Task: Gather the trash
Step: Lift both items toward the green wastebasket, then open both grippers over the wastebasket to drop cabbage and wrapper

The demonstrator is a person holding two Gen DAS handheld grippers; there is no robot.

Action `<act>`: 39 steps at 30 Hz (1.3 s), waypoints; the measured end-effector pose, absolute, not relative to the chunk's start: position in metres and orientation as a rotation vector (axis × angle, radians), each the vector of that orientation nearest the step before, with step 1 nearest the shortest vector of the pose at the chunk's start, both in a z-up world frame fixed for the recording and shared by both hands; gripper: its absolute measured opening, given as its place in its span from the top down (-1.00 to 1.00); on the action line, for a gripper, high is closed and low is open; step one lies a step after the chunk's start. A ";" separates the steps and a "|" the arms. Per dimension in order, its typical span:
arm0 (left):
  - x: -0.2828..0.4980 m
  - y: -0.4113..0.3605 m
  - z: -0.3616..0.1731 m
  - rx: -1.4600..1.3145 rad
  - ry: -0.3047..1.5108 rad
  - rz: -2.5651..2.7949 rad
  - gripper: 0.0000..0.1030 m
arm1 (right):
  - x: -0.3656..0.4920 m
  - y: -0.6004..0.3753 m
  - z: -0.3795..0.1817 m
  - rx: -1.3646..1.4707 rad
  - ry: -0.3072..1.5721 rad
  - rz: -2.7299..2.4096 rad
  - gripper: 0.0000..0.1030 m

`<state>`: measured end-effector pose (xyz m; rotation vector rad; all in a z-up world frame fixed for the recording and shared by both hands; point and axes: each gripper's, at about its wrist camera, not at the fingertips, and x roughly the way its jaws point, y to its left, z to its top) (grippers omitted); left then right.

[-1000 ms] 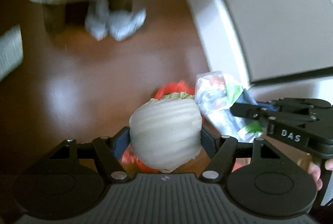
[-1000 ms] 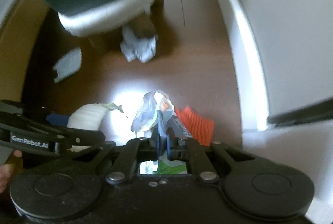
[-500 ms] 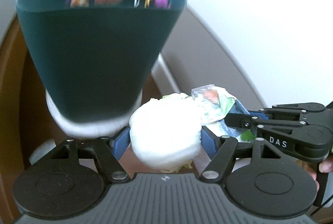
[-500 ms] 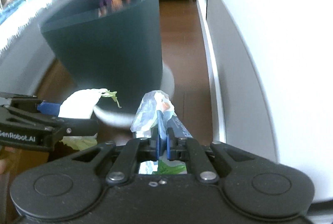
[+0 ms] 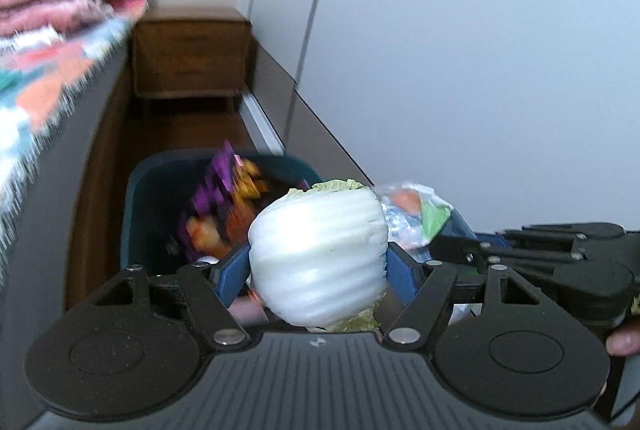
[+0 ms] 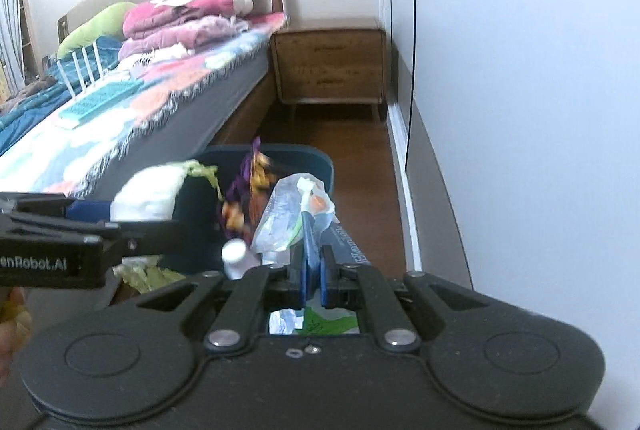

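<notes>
My left gripper (image 5: 318, 262) is shut on a pale piece of cabbage (image 5: 320, 254), which fills the span between its blue pads. My right gripper (image 6: 313, 270) is shut on a crumpled plastic wrapper (image 6: 294, 214) with green and orange print. Both hang above the near side of a dark teal trash bin (image 6: 320, 160), which holds a purple and orange snack bag (image 5: 224, 206) and a white bottle cap (image 6: 234, 252). In the left wrist view the wrapper (image 5: 416, 214) and the right gripper (image 5: 472, 250) sit just right of the cabbage. The cabbage (image 6: 150, 196) shows at left in the right wrist view.
A bed (image 6: 120, 102) with a colourful blanket and folded quilts runs along the left, close to the bin. A wooden nightstand (image 6: 330, 64) stands behind the bin. White wardrobe doors (image 6: 520, 90) line the right. A strip of brown floor (image 6: 360, 182) lies between bin and wardrobe.
Both grippers rose from near the floor, keeping the cabbage and the wrapper. The bin, seen from below and then side-on, now lies below and ahead with its opening in view.
</notes>
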<state>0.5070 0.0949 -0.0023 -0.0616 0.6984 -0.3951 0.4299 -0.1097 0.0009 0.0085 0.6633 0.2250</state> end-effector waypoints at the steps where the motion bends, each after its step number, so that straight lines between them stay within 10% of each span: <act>1: 0.513 0.095 0.002 -0.052 0.688 -0.375 -0.39 | 0.435 -0.107 0.003 0.008 0.659 0.226 0.90; 22: 0.633 0.104 -0.076 0.055 0.938 -0.112 -0.40 | 0.504 -0.023 -0.051 -0.157 0.768 0.225 0.88; 39: 0.632 0.088 -0.109 0.136 0.997 -0.131 -0.50 | 0.491 -0.029 -0.061 -0.164 0.806 0.245 0.42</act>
